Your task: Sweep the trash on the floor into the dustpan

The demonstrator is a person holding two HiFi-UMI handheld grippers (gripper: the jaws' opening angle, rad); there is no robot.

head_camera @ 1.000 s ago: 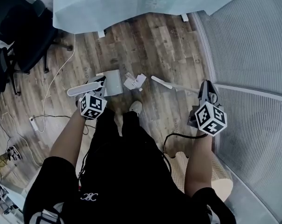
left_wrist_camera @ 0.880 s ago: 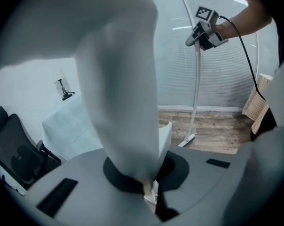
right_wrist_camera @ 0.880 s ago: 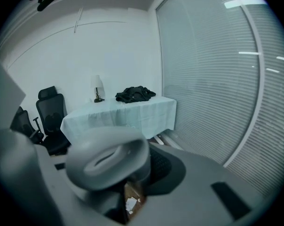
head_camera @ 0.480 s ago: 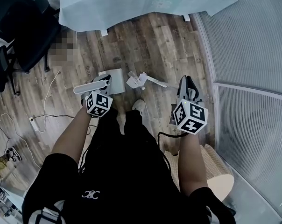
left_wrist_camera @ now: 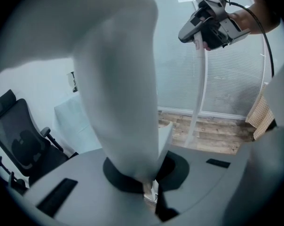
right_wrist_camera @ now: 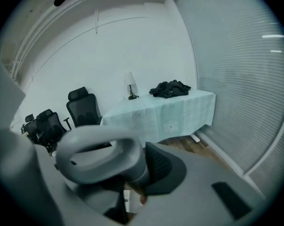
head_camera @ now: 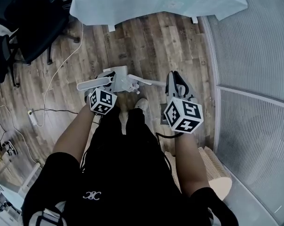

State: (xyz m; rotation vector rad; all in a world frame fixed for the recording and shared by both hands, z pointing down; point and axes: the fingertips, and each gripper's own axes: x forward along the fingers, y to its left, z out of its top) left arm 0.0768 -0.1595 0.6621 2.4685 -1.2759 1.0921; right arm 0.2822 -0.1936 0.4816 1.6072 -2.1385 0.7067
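In the head view my left gripper [head_camera: 109, 82] is shut on the long white handle [head_camera: 91, 84] of the grey-white dustpan [head_camera: 119, 75], which rests on the wood floor. In the left gripper view that handle [left_wrist_camera: 123, 88] fills the picture between the jaws. My right gripper [head_camera: 173, 77] is shut on the broom's white pole [head_camera: 151, 82]; its grey loop end [right_wrist_camera: 97, 161] shows in the right gripper view. The broom's head [head_camera: 133, 77] lies at the dustpan's mouth. White crumpled paper trash [head_camera: 131, 85] sits right beside that mouth.
A table with a pale-green cloth [head_camera: 156, 1] stands ahead, black office chairs [head_camera: 34, 27] to the left. A white cable [head_camera: 55, 81] and a power strip [head_camera: 33, 118] lie on the floor. Ribbed glass walls [head_camera: 255, 79] close the right side. My shoe [head_camera: 141, 104] is behind the dustpan.
My right gripper has swung left with the broom, and the broom head has pushed the paper trash up to the dustpan's mouth. The left gripper and dustpan have hardly moved.
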